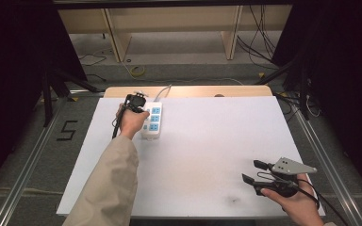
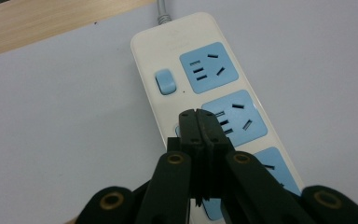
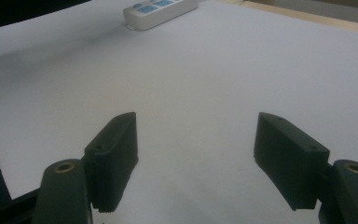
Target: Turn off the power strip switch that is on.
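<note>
White power strip (image 1: 152, 120) with three blue sockets lying at far left of white desk (image 1: 207, 155), cord leading off over wooden far edge. Left gripper (image 2: 199, 122) poised over strip, fingers (image 2: 189, 128) pressed together with nothing between them, tips over middle of strip beside second socket (image 2: 235, 117), about where a second switch peeks out; contact with strip not clear. Blue rocker switch (image 2: 165, 81) just ahead of tips, beside first socket. Left hand (image 1: 133, 120) wrapped round handle, beige sleeve (image 1: 111, 183) running up from near edge. Right gripper (image 1: 253, 172) well apart at near right corner of desk, held in right hand (image 1: 296, 202), fingers (image 3: 114, 151) spread wide above bare surface, strip far off in right gripper view.
</note>
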`<state>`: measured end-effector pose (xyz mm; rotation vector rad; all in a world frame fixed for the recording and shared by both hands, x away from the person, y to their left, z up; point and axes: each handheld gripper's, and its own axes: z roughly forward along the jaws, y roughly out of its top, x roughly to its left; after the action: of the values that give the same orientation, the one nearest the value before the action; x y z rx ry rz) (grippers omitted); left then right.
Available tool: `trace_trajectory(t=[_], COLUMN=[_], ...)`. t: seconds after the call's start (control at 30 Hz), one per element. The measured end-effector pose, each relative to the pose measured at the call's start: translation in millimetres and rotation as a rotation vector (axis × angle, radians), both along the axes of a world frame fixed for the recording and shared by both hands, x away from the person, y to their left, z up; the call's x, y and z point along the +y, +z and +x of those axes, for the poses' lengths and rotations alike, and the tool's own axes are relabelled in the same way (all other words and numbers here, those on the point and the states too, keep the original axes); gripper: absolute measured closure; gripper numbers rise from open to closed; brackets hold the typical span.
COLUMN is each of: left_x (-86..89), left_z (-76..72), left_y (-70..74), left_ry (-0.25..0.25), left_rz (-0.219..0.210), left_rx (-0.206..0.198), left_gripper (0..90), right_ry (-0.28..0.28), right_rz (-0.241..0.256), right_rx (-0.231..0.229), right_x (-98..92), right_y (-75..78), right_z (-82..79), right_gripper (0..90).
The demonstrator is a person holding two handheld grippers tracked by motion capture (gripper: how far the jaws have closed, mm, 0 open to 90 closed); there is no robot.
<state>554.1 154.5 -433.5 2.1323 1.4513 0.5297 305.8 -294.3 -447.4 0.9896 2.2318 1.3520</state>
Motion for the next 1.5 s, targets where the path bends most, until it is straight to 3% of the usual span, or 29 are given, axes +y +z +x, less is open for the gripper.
trace_trajectory(t=[0.37,0.57,0.6,0.77,1.23,1.33,1.5], left_x=[0.0,-3.9,-5.2,-9.1,-13.7,-12.6,-11.7], left_z=[3.8,8.2,10.0,13.3,18.4,18.7,19.4], left_y=[0.5,9.9,11.2,15.1,3.7,0.9,0.5], left_ry=[0.003,-0.009,-0.016,-0.024,-0.025,-0.028,-0.024], left_rz=[0.021,0.037,0.060,0.062,0.096,0.114,0.110], left_rx=[0.010,-0.002,0.011,0.010,0.084,0.114,0.123], left_gripper=[89.8,89.8,89.8,89.8,89.8,89.8,89.8], right_ry=[0.001,-0.002,0.000,0.000,0.002,0.003,0.003], right_rz=[-0.003,-0.004,-0.002,-0.004,-0.004,-0.003,-0.004], right_rx=[0.001,0.005,0.003,0.003,0.005,0.005,0.006], right_x=[0.5,0.2,0.1,-0.1,-0.1,-0.1,0.0], right_y=[0.0,-0.5,-0.3,-0.2,-0.5,-0.5,-0.7], right_z=[0.1,0.3,0.2,0.2,0.4,0.3,0.5], right_gripper=[30.8,30.8,30.8,30.8,30.8,30.7,30.7])
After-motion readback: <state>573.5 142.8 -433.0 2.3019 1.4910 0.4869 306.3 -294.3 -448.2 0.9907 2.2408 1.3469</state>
